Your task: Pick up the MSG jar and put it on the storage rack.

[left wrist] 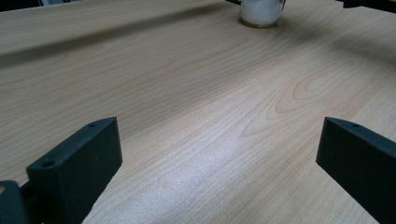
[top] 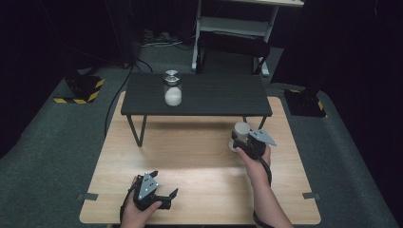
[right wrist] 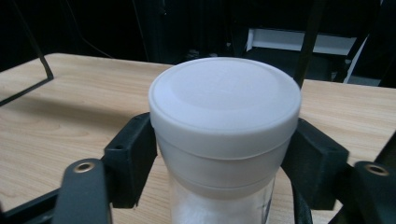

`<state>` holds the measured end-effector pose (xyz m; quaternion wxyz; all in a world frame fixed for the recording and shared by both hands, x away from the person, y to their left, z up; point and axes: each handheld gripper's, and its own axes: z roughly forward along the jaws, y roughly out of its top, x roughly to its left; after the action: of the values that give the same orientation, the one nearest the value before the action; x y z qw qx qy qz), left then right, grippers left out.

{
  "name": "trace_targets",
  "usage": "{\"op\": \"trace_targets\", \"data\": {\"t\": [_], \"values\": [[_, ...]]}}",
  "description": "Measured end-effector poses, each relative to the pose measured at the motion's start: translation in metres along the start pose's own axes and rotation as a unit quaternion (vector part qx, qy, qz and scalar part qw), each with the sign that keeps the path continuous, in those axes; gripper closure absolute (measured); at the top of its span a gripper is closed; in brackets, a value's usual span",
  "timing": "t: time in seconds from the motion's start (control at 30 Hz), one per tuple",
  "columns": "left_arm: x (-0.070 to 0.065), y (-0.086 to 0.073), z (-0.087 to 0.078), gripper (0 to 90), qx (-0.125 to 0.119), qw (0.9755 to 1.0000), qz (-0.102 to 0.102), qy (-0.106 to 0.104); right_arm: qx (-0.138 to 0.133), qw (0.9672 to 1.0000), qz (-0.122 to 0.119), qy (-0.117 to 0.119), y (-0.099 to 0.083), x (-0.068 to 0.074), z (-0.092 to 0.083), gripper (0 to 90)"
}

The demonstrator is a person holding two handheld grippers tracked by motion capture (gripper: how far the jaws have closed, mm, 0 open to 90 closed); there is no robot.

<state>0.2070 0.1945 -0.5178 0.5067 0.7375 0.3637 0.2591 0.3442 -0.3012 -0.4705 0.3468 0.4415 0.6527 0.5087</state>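
High view. A light wooden table (top: pixel 190 161) stands on grey carpet (top: pixel 57 137) in a dark room. A low black bench (top: pixel 214 97) on thin metal legs sits across its far half. Two yellow-and-black striped floor markers (top: pixel 84 90) lie on the carpet, one at 10 o'clock and one at 2 o'clock from the table. A white-framed rack (top: pixel 237 26) stands behind at 12 o'clock. Jars counted: two. A metal-lidded glass jar (top: pixel 172 88) with white contents stands on the bench at about 11 o'clock from the table's centre. A white-lidded jar (top: pixel 239 135) stands on the table at 3 o'clock, in front of the bench's right end. The right gripper (top: pixel 240 141) is at that jar. The left gripper (top: pixel 170 195) rests low at 7 o'clock near the front edge, jaws spread, nothing between them. Grippers counted: two.

Left gripper view. Bare wood grain lies ahead. The two black jaws stand wide apart at the lower corners, released, touching nothing. The base of the white-lidded jar (left wrist: pixel 261 11) shows at 12 o'clock, well apart.

Right gripper view. The white-lidded jar (right wrist: pixel 224 126) stands upright on the wooden table (right wrist: pixel 70 116), dark room behind. The right gripper (right wrist: pixel 223 161) is clenched on it: one jaw presses each side just under the white lid, at 9 and 3 o'clock. White contents show through the glass below.
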Motion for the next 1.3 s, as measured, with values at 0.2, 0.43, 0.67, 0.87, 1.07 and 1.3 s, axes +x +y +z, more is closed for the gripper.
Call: {"op": "trace_targets", "data": {"t": [0.2, 0.43, 0.67, 0.87, 1.07, 1.3], "values": [[-0.003, 0.004, 0.002, 0.6, 0.012, 0.9999, 0.004, 0.007, 0.004, 1.0000, -0.005, 0.002, 0.002, -0.001, 0.000, 34.3], [-0.004, 0.004, 0.002, 0.6, 0.013, 0.9999, 0.003, 0.008, 0.009, 0.9999, -0.005, 0.006, 0.006, -0.003, -0.003, 34.4], [-0.004, 0.005, 0.002, 0.6, 0.016, 0.9998, 0.005, 0.009, -0.006, 0.9997, -0.013, 0.019, 0.007, -0.003, -0.016, 34.4], [-0.005, 0.005, 0.002, 0.6, 0.016, 0.9998, 0.006, 0.010, -0.015, 0.9989, -0.028, 0.034, 0.007, 0.001, -0.032, 34.4], [-0.005, 0.007, 0.003, 0.6, 0.020, 0.9997, 0.005, 0.010, -0.020, 0.9982, -0.032, 0.048, 0.005, 0.004, -0.050, 34.4], [-0.005, 0.007, 0.003, 0.6, 0.022, 0.9997, 0.009, 0.009, -0.032, 0.9969, -0.033, 0.063, 0.005, 0.006, -0.070, 34.4]]}}
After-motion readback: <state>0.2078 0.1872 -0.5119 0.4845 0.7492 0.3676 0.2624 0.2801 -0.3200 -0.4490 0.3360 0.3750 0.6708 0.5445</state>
